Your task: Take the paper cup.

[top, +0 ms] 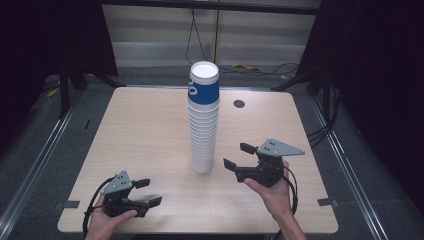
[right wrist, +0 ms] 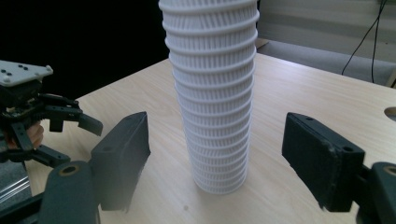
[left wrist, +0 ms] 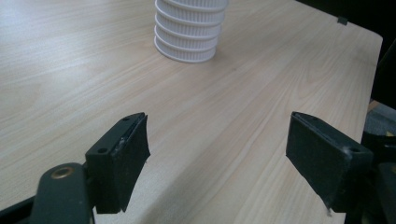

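The right gripper (top: 234, 156), seen from the high view, is held low just beside the foot of the cup stack (top: 204, 120), jaws spread wide and empty, aimed at the stack as if lined up for a grasp; the left gripper (top: 148, 192) rests near the front edge of the table (top: 140, 130), also wide open and holding nothing, well apart from the stack, apparently in reserve. The stack stands upright at the table's centre, white ribbed cups nested, the top one banded blue. In the left gripper view, both pads (left wrist: 133, 149) stand far apart over bare wood, with the stack's base (left wrist: 187, 37) farther off. In the right gripper view, the stack (right wrist: 212, 93) rises between the open jaws but beyond them, untouched, its rims evenly spaced; the left gripper (right wrist: 70, 135) shows at the left.
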`<state>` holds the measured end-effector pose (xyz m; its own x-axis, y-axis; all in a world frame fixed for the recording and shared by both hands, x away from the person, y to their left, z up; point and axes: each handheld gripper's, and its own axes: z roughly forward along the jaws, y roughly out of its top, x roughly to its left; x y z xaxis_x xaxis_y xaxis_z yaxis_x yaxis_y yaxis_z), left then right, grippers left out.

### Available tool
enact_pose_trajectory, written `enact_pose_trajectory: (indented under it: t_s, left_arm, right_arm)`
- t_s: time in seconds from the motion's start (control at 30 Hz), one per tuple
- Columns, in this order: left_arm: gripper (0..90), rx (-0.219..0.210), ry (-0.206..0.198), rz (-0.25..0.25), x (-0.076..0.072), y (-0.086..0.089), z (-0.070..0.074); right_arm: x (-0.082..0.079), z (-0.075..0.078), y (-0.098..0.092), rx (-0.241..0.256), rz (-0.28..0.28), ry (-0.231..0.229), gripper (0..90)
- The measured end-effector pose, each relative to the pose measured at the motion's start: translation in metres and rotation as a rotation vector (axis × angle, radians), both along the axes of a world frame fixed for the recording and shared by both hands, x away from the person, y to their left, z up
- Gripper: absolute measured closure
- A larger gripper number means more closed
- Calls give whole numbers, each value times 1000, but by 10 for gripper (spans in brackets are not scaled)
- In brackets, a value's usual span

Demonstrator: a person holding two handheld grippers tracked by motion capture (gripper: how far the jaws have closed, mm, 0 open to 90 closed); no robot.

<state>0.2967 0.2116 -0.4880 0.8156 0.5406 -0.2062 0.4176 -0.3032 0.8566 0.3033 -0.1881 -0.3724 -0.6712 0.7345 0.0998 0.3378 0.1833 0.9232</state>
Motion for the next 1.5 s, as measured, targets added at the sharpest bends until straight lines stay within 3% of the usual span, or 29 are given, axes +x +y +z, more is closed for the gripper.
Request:
enact_pose_trajectory:
  t_s: [0.23,0.47,0.53,0.7,1.1,1.5]
  left_arm:
    - [186,18,28,-9,1,-1,-1]
    - [187,14,22,-2,1,0,-1]
    - [226,14,-2,-6,0,1,0]
    - [243,17,4,-19,0,-1,-1]
    - [181,22,33,-17,1,-1,-3]
    - [170,21,31,-11,2,0,-3]
  right_arm:
    - [13,18,4,16,10,-30,226]
    - [22,33,9,23,24,-55,217]
    - [25,43,10,35,34,-69,215]
    - [30,56,12,40,47,-83,200]
    - [41,92,24,44,95,-115,189]
    - [57,118,33,34,145,-94,162]
